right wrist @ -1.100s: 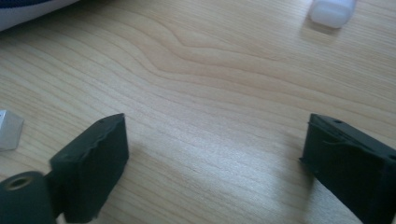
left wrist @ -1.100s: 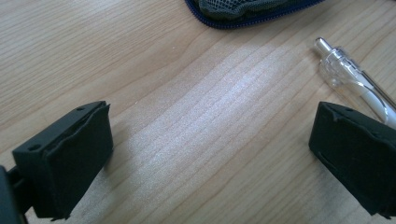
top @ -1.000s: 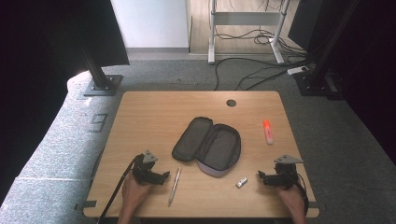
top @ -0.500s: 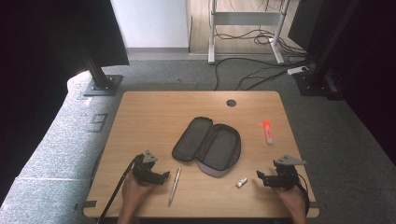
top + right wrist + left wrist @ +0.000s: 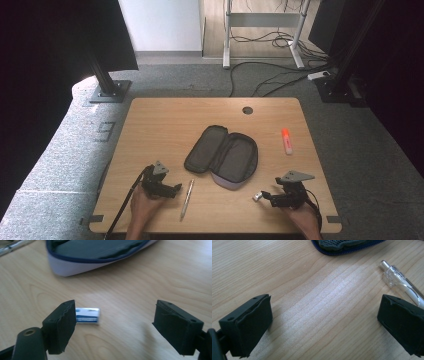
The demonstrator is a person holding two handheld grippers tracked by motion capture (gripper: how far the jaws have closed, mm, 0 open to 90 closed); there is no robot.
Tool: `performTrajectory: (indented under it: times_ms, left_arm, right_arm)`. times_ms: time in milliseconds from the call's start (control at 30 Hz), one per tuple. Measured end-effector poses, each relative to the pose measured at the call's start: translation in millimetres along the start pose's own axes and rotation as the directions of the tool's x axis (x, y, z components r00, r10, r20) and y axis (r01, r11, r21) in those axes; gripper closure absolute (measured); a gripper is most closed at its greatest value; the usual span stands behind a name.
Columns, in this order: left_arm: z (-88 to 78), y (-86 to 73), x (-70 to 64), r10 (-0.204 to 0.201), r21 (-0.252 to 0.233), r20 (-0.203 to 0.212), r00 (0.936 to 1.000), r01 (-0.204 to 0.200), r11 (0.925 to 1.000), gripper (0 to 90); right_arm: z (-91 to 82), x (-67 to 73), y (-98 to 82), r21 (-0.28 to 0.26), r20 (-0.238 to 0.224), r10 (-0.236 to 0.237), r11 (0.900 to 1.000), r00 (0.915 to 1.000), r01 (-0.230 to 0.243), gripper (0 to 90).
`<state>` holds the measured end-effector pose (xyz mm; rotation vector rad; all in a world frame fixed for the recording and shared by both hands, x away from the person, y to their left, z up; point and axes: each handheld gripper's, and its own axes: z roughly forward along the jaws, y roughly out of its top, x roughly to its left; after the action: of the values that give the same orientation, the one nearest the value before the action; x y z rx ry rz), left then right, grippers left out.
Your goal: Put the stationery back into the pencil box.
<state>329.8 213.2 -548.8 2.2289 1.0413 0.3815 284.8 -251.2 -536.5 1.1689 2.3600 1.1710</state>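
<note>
A small white and blue eraser [image 5: 88,316] lies on the wooden table [image 5: 165,125], just in front of an open dark pencil case [image 5: 222,156]. My right gripper [image 5: 117,322] is low over the table and open. Its jaws have just been closing, with the eraser between them beside the left jaw; the pads are not pressing on it. From above, the right gripper [image 5: 265,196] reaches the eraser [image 5: 257,196]. My left gripper [image 5: 324,322] is open over bare wood, and a clear pen [image 5: 399,280] lies by its right jaw.
An orange highlighter [image 5: 286,141] lies right of the case. The pen [image 5: 187,199] lies between the left gripper [image 5: 175,189] and the case. A round cable hole [image 5: 247,110] sits near the far edge. The case's rim [image 5: 95,252] is close ahead of the right gripper.
The right gripper has slid left up to the eraser, so the eraser now sits between its jaws. The left gripper has stayed where it was.
</note>
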Motion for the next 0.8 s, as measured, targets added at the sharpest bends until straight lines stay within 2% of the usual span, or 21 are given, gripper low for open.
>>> performTrajectory:
  times_ms: [267, 467, 567, 700, 800]
  left_arm:
    - [0.0, 0.0, 0.0, 0.000, 0.000, 0.000, 1.0000, 0.000, 1.0000, 0.0]
    - [0.0, 0.0, 0.0, 0.000, 0.000, 0.000, 1.0000, 0.000, 1.0000, 0.0]
    - [0.0, 0.0, 0.0, 0.000, 0.000, 0.000, 1.0000, 0.000, 1.0000, 0.0]
    - [0.0, 0.0, 0.0, 0.000, 0.000, 0.000, 1.0000, 0.000, 1.0000, 0.0]
    - [0.0, 0.0, 0.1, 0.000, 0.000, 0.000, 1.0000, 0.000, 1.0000, 0.0]
  right_arm:
    - [11.7, 15.4, 1.2, 0.029, -0.054, -0.040, 0.999, 0.9977, 0.041, 27.4]
    - [17.1, 22.2, 0.5, 0.042, -0.071, -0.062, 0.997, 0.9955, 0.065, 31.8]
    - [20.7, 25.4, -0.4, 0.058, -0.071, -0.078, 0.995, 0.9945, 0.082, 35.0]
    - [20.3, 27.7, -0.7, 0.061, -0.047, -0.117, 0.991, 0.9921, 0.119, 44.6]
    - [19.8, 27.1, -1.3, 0.057, -0.044, -0.114, 0.992, 0.9925, 0.117, 45.7]
